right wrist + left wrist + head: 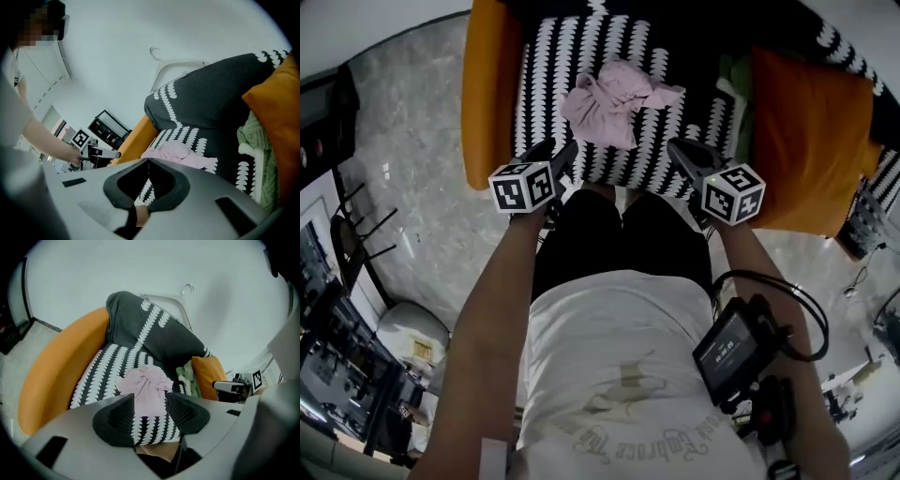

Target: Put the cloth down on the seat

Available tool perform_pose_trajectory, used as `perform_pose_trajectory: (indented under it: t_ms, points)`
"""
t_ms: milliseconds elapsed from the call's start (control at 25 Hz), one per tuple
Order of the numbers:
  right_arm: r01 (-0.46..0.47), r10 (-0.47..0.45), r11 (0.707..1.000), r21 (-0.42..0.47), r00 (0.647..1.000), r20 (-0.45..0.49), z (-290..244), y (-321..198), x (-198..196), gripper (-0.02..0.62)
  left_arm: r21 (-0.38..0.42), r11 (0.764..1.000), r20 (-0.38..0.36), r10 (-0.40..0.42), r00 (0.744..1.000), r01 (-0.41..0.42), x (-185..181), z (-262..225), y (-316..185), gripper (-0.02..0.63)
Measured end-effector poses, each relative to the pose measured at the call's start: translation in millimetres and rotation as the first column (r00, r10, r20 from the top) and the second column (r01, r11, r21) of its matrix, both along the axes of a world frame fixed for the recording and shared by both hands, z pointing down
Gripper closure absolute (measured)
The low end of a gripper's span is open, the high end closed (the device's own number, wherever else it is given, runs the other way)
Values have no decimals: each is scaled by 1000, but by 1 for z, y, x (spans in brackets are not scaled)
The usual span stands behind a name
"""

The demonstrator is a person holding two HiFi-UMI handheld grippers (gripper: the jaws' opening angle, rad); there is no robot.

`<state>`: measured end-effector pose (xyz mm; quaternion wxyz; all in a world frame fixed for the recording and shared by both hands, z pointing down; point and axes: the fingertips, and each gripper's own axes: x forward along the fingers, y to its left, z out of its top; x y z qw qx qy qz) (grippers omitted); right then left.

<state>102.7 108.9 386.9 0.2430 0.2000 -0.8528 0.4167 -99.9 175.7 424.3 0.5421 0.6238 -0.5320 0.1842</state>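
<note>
1. One orange armchair [486, 103] fills the top of the head view. A single black-and-white patterned cover [546, 89] is draped over its back and seat, so the cover is the surface the cloth lies on.

2. One orange cushion [806, 131] leans at the chair's right side. A green knitted piece [188, 376] is tucked between it and the cover. Both sit clear of the middle of the seat, leaving that part free for the cloth.

3. One pink cloth [614, 98] lies crumpled in a loose heap on the middle of the seat, resting on the cover. Neither pair of tongs touches it. Judging by this, the put-down looks done, since the cloth lies under its own weight.

4. Two pairs of tongs hover just at the seat's front edge, each carrying one marker cube.
   - The left tongs [150, 399] stand apart with nothing gripped. The cloth shows through the gap but lies farther back on the seat, clear of the pads. My reading is that this is a released grip drawn back from the cloth.
   - The right tongs [148, 161] are closed together on nothing and held to the right of the cloth, apparently with no part in the placing.
</note>
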Motion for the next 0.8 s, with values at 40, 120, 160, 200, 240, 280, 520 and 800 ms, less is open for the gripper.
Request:
perform_pose_trajectory:
  t_ms: [40, 120, 160, 200, 240, 280, 520, 800]
  points:
    - [7, -7, 1000, 3, 1000, 1, 0, 4, 2, 580, 11, 1000, -1, -14, 1000, 14, 0, -2, 3, 374]
    - [20, -20, 1000, 4, 1000, 0, -1, 15, 4, 580, 37, 998, -17, -47, 999, 48, -1, -10, 7, 374]
    - [25, -25, 1000, 2, 1000, 1, -2, 20, 6, 580, 55, 996, -26, -62, 998, 63, 0, -16, 8, 374]
    - [29, -29, 1000, 0, 1000, 2, -4, 25, 7, 580, 73, 995, -34, -73, 997, 75, 1, -24, 8, 381]
    - [33, -33, 999, 0, 999, 4, -7, 29, 8, 580, 91, 993, -38, -78, 996, 81, 2, -32, 8, 388]
    - [39, -39, 999, 3, 999, 7, -11, 31, 7, 580, 109, 990, -38, -82, 996, 86, 1, -40, 7, 395]
    - [93, -95, 994, 54, 995, 43, -21, 35, -18, 580, 200, 970, -25, -133, 991, 135, -25, -63, 14, 433]
    - [110, -124, 985, 136, 987, 101, -19, 35, -23, 580, 255, 959, 26, -134, 991, 123, -24, -59, 45, 491]
